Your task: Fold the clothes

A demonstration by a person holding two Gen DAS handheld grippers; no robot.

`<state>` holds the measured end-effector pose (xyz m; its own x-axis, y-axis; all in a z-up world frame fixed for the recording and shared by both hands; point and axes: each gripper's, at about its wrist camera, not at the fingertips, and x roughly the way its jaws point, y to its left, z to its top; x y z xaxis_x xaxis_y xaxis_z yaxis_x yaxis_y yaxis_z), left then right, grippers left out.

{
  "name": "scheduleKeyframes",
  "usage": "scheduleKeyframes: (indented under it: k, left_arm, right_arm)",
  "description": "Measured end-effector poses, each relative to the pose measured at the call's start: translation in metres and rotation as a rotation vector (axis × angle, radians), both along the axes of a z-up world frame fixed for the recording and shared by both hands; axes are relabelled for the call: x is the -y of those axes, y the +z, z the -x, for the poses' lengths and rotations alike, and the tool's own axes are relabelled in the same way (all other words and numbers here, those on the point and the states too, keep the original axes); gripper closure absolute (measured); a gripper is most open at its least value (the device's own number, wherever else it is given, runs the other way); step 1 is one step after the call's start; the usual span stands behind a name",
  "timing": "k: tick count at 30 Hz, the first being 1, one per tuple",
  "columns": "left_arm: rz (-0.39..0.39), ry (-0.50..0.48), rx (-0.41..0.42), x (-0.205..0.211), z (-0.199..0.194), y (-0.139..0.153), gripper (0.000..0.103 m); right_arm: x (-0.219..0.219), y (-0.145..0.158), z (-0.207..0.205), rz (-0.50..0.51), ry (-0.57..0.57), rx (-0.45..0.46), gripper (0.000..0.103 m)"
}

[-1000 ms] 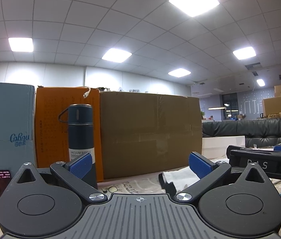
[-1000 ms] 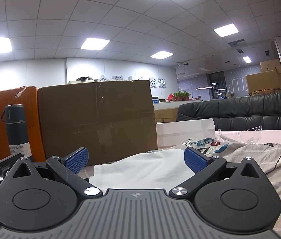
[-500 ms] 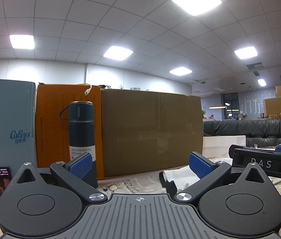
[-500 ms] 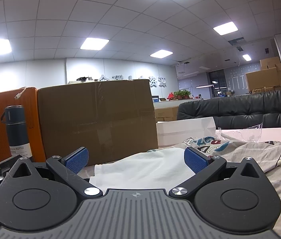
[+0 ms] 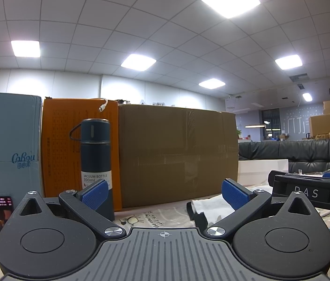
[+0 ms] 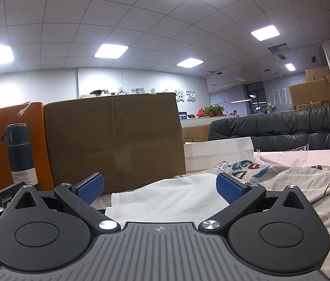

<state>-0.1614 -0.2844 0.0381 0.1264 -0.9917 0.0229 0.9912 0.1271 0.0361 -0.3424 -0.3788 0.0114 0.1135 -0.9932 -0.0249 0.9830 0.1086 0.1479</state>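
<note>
— What worries you here?

— The flask (image 5: 95,161), standing upright at centre left of the left view, just behind the left gripper (image 5: 164,193). A careless sweep that way could topple it, I'd say. And the right gripper (image 6: 159,187) may pinch only the top layer of the white shirt (image 6: 165,199), so the fold drags crooked.

— Are either of them holding cloth?

— No. Both sets of jaws stand wide with nothing between them.

— Where's the shirt, then?

— In the right view it lies flat at lower centre, straight ahead of the right gripper and partly under its fingers. A printed garment (image 6: 293,182) is rumpled at lower right, touching it. From the left view the white shirt shows only at lower right, beyond the right finger, beside the brown box (image 5: 179,154).
</note>
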Motion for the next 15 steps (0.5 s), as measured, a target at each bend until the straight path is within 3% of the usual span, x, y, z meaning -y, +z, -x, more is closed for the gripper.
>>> scheduleKeyframes:
  k: [15]
  left_arm:
    - [-0.001, -0.001, 0.000, -0.0008, 0.0013, 0.0004, 0.000]
  right_arm:
    - [-0.0013, -0.0001, 0.0002, 0.002, -0.001, 0.001, 0.000]
